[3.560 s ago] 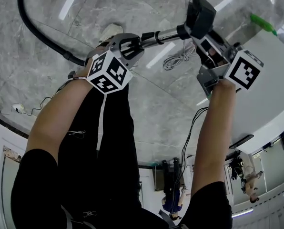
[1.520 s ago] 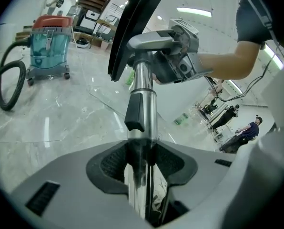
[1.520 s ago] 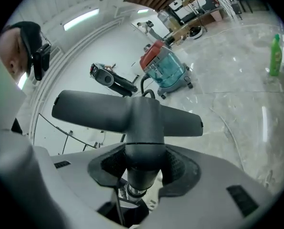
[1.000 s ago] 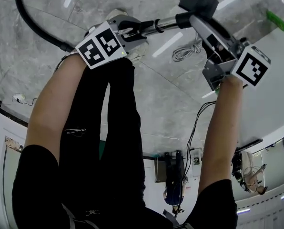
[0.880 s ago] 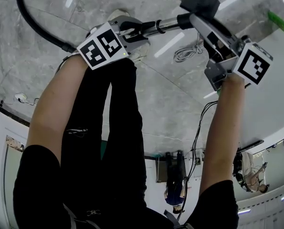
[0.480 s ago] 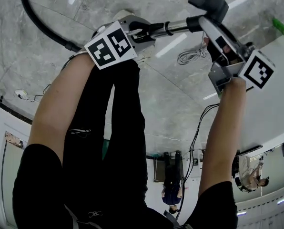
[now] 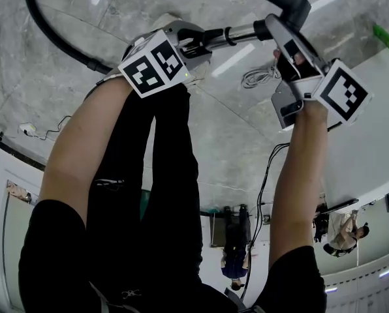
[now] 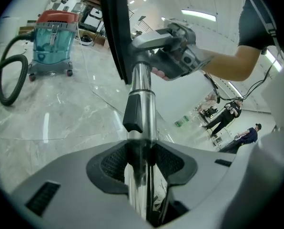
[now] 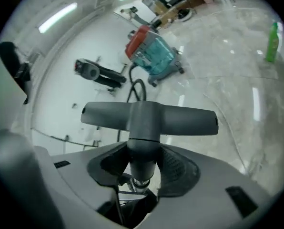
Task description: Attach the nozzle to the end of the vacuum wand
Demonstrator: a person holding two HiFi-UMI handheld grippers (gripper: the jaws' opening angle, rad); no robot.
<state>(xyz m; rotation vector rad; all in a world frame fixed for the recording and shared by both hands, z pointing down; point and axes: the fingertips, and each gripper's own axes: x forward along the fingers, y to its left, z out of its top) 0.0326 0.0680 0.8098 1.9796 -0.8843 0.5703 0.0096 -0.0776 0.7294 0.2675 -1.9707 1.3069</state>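
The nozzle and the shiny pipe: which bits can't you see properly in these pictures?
- Join of nozzle and wand: right gripper view, sunk in shadow between the pads; head view, the right gripper partly covers it. Whether it is fully on cannot be told.
- Nozzle's far end: head view, cut off by the top edge.
- Hose: head view, runs off the top edge.
- Green bottle: right gripper view, too small to read.
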